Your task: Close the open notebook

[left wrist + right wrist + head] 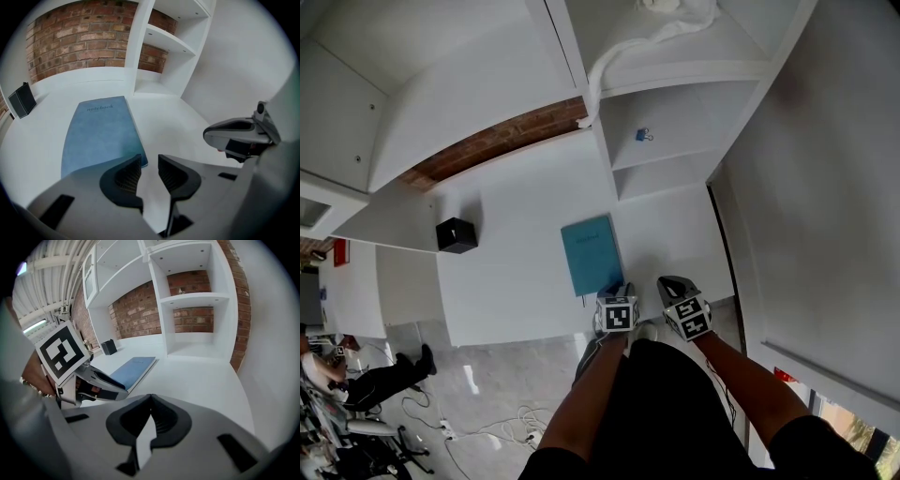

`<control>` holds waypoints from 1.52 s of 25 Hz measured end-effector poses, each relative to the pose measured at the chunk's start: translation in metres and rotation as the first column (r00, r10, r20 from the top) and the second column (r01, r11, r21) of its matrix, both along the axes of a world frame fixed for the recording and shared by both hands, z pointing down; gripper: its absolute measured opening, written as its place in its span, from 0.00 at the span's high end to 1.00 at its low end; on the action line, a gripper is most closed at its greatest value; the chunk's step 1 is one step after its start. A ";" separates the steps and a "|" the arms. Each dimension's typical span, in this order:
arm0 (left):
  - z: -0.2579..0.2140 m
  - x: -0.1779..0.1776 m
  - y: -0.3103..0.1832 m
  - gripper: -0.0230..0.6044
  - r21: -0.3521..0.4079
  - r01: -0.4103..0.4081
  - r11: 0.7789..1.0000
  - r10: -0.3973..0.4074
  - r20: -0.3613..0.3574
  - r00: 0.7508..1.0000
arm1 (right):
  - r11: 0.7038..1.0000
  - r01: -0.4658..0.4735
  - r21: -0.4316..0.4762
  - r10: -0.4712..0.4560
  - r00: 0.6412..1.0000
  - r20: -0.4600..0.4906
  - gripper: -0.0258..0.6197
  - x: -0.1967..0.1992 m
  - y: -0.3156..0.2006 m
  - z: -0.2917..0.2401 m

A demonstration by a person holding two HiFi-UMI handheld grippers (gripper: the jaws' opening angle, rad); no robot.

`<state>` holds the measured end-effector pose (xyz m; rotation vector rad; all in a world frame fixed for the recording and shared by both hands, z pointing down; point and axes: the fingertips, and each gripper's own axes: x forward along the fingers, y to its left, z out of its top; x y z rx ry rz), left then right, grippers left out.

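Office-like room: white desk [516, 281], shelves [675, 141], brick wall [79, 37].

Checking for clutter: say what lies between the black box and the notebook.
Only bare white tabletop, seen in the head view, separates the black box from the notebook.

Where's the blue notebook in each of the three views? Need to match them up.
Head view: the closed blue notebook lies flat on the white table, at picture centre.
Left gripper view: the notebook is large, left of centre.
Right gripper view: the notebook is small, left of centre.
Shared landmark: the small black box, left of the notebook in every view.
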<state>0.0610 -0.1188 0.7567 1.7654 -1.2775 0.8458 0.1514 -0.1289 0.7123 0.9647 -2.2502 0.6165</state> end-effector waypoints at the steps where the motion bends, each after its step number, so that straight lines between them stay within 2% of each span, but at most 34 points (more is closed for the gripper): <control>1: 0.001 0.001 0.001 0.79 0.002 0.005 1.000 -0.005 -0.010 1.000 | 1.000 -0.002 0.004 0.002 1.000 -0.002 0.96 0.001 0.000 -0.001; 7: 0.000 0.005 0.003 0.79 0.016 -0.004 1.000 0.005 -0.034 0.999 | 0.997 -0.072 -0.015 0.073 0.997 0.038 0.96 0.007 0.009 -0.004; 11: -0.002 0.005 0.007 0.79 0.045 -0.020 0.999 0.024 -0.095 0.995 | 0.993 -0.119 0.001 0.118 0.990 0.073 0.96 0.012 0.011 -0.013; 15: -0.014 0.003 0.015 0.80 0.086 -0.022 0.996 0.034 -0.132 0.991 | 0.980 -0.198 -0.020 0.198 0.968 0.153 0.96 0.017 0.009 -0.029; 17: -0.027 -0.002 0.016 0.82 0.118 0.000 0.993 0.018 -0.148 0.989 | 0.980 -0.198 -0.016 0.198 0.962 0.187 0.96 0.012 0.011 -0.041; 21: -0.071 -0.014 0.019 0.86 0.211 0.057 0.976 -0.012 -0.209 0.978 | 0.987 -0.156 0.036 0.146 0.970 0.194 0.96 -0.003 0.014 -0.066; 24: -0.109 -0.027 0.028 0.89 0.293 0.067 0.954 0.005 -0.238 0.971 | 0.987 -0.151 0.063 0.140 0.979 0.150 0.96 -0.008 0.016 -0.085; 27: -0.151 -0.049 0.036 0.91 0.384 0.068 0.921 0.019 -0.218 0.976 | 0.983 -0.153 0.102 0.135 0.977 0.162 0.96 -0.014 0.015 -0.116; 29: -0.181 -0.070 0.042 0.92 0.439 0.093 0.894 0.006 -0.217 0.976 | 0.977 -0.143 0.157 0.117 0.980 0.163 0.96 -0.021 0.012 -0.141; 33: -0.235 -0.118 0.060 0.93 0.530 0.175 0.830 -0.036 -0.262 0.964 | 0.956 -0.118 0.269 0.077 0.984 0.161 0.96 -0.039 0.012 -0.192; 38: -0.287 -0.184 0.082 0.94 0.631 0.166 0.758 -0.063 -0.183 0.981 | 0.930 -0.185 0.317 0.117 0.968 0.223 0.96 -0.059 0.009 -0.250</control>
